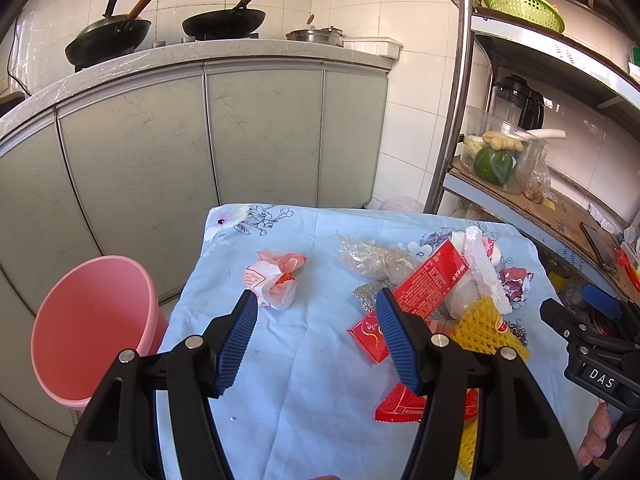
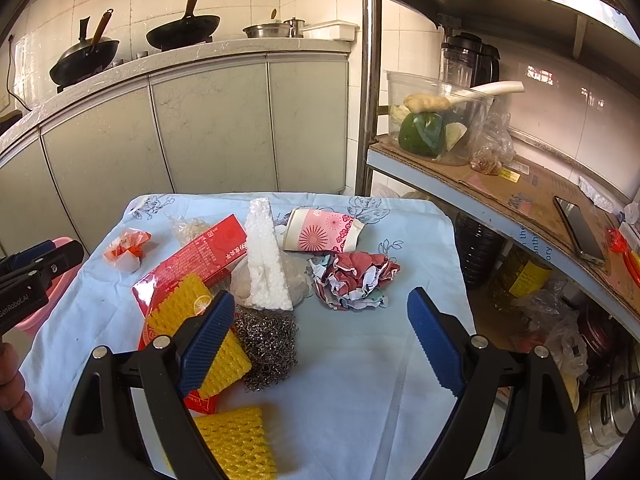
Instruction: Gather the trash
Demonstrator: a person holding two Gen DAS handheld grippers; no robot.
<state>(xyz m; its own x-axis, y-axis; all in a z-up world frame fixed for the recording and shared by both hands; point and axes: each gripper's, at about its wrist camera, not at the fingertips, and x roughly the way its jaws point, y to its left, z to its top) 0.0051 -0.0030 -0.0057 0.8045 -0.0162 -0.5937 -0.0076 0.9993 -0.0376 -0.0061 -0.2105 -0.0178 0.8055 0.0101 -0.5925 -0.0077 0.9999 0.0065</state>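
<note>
My left gripper hangs wide and empty, an orange wrapper just beyond its left finger. My right gripper gapes wide too, crumpled paper ahead between its fingers, steel wool beside the left one.

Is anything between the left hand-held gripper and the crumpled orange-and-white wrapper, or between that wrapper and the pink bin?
Nothing visible. The left hand-held gripper is open, with the wrapper just beyond its left finger and only bare cloth between. The pink bin stands open beside the table's left edge, no trash intervening.
</note>
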